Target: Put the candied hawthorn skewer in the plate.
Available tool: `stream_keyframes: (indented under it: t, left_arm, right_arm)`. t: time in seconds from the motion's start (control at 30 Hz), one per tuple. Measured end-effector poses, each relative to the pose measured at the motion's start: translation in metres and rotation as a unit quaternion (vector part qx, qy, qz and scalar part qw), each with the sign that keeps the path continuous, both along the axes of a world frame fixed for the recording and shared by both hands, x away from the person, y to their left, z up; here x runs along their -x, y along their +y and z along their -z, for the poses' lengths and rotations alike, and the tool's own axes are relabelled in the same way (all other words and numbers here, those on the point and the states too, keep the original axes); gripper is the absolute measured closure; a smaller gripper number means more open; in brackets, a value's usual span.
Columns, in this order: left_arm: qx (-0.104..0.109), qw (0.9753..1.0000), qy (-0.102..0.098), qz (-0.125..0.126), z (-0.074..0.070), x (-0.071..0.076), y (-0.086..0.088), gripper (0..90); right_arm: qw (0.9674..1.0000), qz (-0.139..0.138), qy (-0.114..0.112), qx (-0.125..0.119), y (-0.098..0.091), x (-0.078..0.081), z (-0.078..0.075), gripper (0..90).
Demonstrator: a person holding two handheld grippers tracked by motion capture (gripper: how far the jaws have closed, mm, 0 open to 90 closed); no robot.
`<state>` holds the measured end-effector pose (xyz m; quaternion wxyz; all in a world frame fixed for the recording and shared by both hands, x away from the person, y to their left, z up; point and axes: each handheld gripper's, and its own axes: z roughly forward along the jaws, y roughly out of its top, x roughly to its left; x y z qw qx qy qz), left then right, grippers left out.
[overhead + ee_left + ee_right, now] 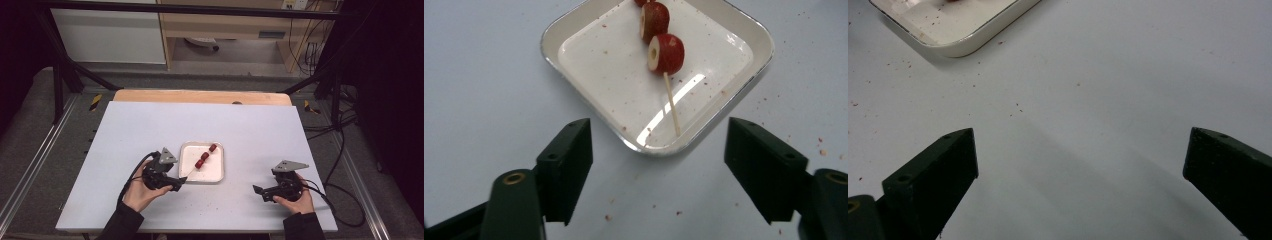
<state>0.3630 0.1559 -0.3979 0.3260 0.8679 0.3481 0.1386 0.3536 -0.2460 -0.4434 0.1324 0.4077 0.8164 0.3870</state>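
- Left gripper: jaws wide apart, nothing held.
- Skewer lies on tray, stick tip just ahead of left fingertips.
- Right gripper: spread wide, nothing gripped, tray corner well ahead.

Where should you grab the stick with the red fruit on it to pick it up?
Probably by the bare end of the skewer, below the lowest red fruit piece. That end lies against the rim of the white tray nearest the open left gripper, so come from that side with one of the fingers on each side of the thin stick.
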Motion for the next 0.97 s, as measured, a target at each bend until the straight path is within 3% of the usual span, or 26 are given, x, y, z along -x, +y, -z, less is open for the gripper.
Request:
stream_keyframes:
  t: [0.13, 0.23, 0.43, 0.5, 0.7, 0.97]
  left_arm:
    - [0.015, 0.9999, -0.007, -0.003, 0.003, 0.008, 0.026, 18.5]
    - [0.030, 0.9992, -0.019, -0.019, 0.008, 0.013, 0.047, 14.6]
    - [0.046, 0.9974, -0.039, -0.040, 0.024, 0.025, 0.078, 13.7]
    - [0.058, 0.9966, -0.038, -0.045, 0.030, 0.027, 0.086, 13.6]
    - [0.065, 0.9960, -0.028, -0.055, 0.042, 0.028, 0.098, 13.6]
    - [0.066, 0.9963, -0.018, -0.052, 0.048, 0.026, 0.099, 13.9]
  right_arm:
    - [1.0000, 0.001, 0.001, 0.000, 0.000, 0.000, -0.001, 1.6]
    - [1.0000, 0.002, 0.002, 0.000, 0.000, 0.000, 0.000, 1.4]
    - [1.0000, 0.001, 0.006, 0.001, 0.001, 0.000, 0.001, 1.2]
    - [1.0000, 0.000, 0.008, 0.002, 0.001, 0.001, 0.001, 1.0]
    - [0.9999, -0.005, 0.010, 0.006, 0.001, 0.002, 0.003, 0.9]
    - [0.9998, -0.010, 0.013, 0.013, 0.002, 0.002, 0.006, 0.8]
